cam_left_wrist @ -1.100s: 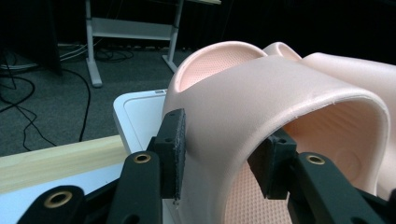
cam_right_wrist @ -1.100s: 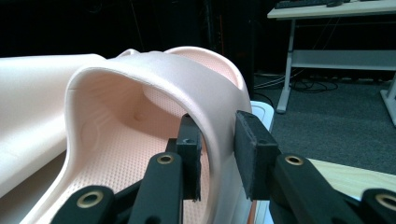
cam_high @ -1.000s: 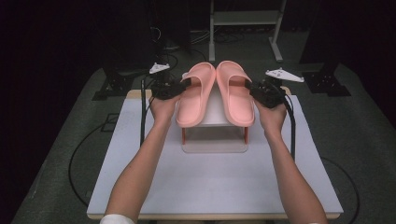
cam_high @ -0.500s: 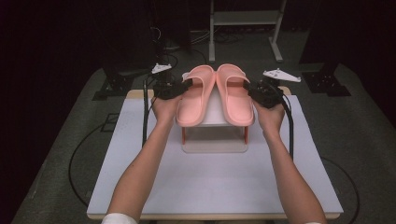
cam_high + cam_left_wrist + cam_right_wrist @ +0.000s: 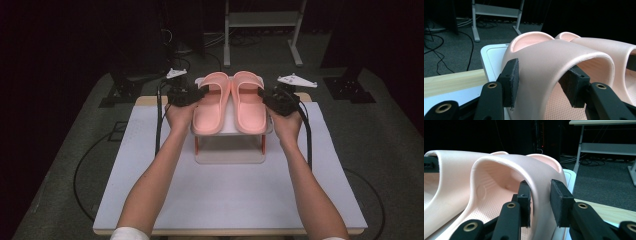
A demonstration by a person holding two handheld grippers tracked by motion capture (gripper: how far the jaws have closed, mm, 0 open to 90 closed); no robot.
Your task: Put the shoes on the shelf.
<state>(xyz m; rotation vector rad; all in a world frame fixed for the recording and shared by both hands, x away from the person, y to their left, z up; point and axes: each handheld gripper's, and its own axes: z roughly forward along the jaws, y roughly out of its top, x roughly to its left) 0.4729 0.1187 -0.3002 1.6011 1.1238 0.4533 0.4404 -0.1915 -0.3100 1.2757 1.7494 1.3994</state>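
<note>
A wide white rectangular tabletop (image 5: 227,200) on a pale wooden board filled the middle of the high view, on grey carpet. Toward its far edge stood a small white two-tier rack with orange legs (image 5: 229,131). On the rack's top shelf lay two salmon-pink moulded foam slides side by side, toes pointing away from the person: the left pink slide (image 5: 210,104) and the right pink slide (image 5: 248,102), touching along their inner edges.

The person's forearms reached in from below, each hand carrying a black two-jaw tool. The left gripper (image 5: 541,83) sat at the outer side of the left pink slide, one jaw outside the strap wall and the other under the strap arch. Its jaws had just been opening; the outer pad (image 5: 510,82) lay against the strap, while the inner pad stood slightly off it. The right gripper (image 5: 541,203) straddled the outer strap wall of the right pink slide, its jaws drawn in close on the foam between them.
</note>
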